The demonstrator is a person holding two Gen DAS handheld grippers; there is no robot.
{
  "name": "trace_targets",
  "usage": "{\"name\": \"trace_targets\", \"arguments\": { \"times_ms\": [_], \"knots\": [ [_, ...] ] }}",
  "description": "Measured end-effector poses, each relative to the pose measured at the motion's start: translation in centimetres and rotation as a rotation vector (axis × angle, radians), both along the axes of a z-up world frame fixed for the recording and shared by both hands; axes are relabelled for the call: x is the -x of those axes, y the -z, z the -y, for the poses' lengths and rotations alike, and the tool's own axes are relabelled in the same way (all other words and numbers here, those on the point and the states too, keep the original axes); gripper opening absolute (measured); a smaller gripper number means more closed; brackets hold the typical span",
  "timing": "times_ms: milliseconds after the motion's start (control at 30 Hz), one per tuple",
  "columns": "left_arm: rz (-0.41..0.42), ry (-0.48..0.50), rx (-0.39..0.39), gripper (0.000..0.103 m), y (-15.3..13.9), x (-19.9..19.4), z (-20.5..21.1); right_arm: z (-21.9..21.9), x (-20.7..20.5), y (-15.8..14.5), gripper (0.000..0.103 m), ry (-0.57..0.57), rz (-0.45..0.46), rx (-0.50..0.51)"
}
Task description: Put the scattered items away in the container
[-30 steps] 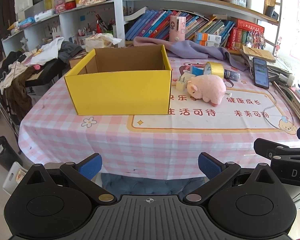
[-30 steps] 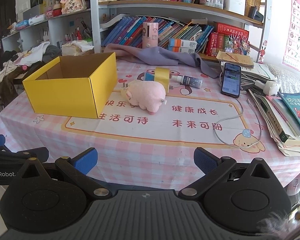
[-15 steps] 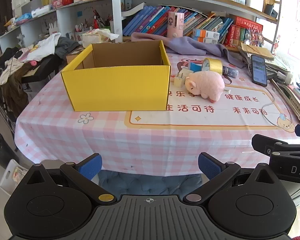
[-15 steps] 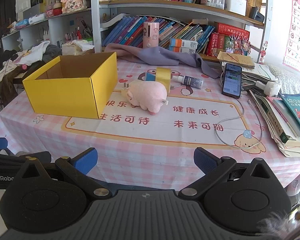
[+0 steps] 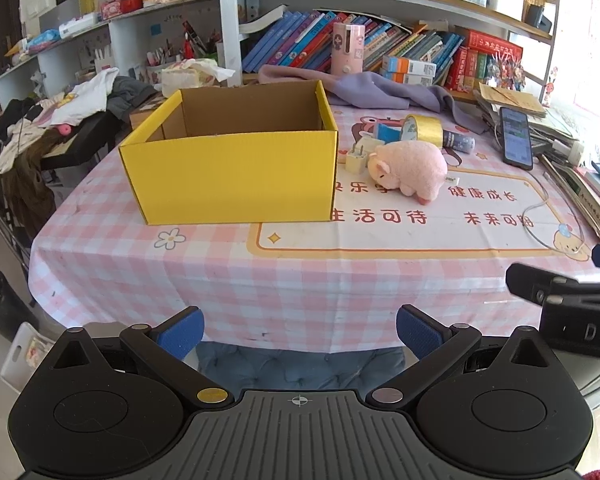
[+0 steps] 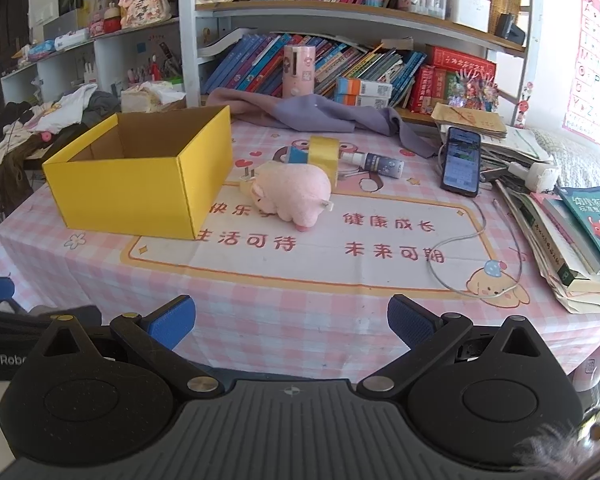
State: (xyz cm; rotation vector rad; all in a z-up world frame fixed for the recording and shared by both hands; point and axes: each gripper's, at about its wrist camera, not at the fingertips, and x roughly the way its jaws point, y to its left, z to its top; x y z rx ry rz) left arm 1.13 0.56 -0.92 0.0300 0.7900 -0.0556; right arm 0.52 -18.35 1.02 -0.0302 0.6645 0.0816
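Nearest us, the left tongs sit spread wide with nothing between the blue pads, hanging just short of the tabletop edge and its pink checked cloth. The right tongs are the same story: gaping, empty, off the near edge.

Out on the cloth, nothing is packed. The open yellow cardboard box stands on the left half, and what shows of its brown inside looks bare, though the floor is hidden behind the front wall.

Just right of the box lies the pink plush pig on its side, with a small cream plug adapter touching its snout end. Behind them, a yellow tape roll, a small blue carton and a dark spray bottle cluster close together.

Farther right, a black smartphone rests by the book piles.

So the judgement: tidying has barely begun, every loose piece is still to go, and the pig is the easiest first pick.
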Motion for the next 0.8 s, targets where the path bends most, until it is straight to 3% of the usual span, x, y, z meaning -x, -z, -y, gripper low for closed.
{"name": "trace_targets", "arguments": {
  "times_ms": [800],
  "knots": [
    [0.014, -0.025, -0.012, 0.103, -0.05, 0.12, -0.60, -0.55, -0.18, -0.02, 0.103, -0.051, 0.008, 0.033]
  ]
}}
